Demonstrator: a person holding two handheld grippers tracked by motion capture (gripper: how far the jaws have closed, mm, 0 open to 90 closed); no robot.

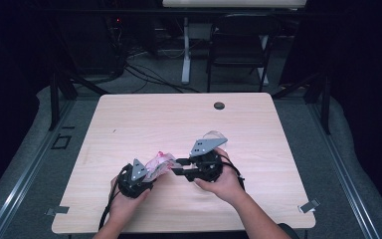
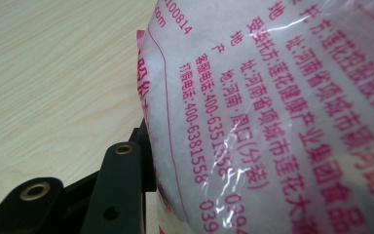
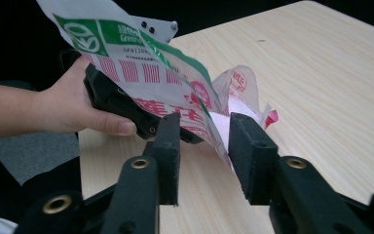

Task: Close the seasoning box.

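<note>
While your left gripper [image 1: 151,175] clamps the bag [image 1: 160,163] of white granules just above the table [image 1: 144,119], your right gripper [image 3: 205,141] stands open astride the bag's loose top edge, so next close squarely on that film and regrip.

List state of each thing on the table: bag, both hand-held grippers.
Plastic bag: lifted off the table, crumpled, part full of white grains.
Left hand-held gripper: closed on the bag.
Right hand-held gripper: jaws apart astride the bag's edge, not pressing.
Table: bare wood.
</note>
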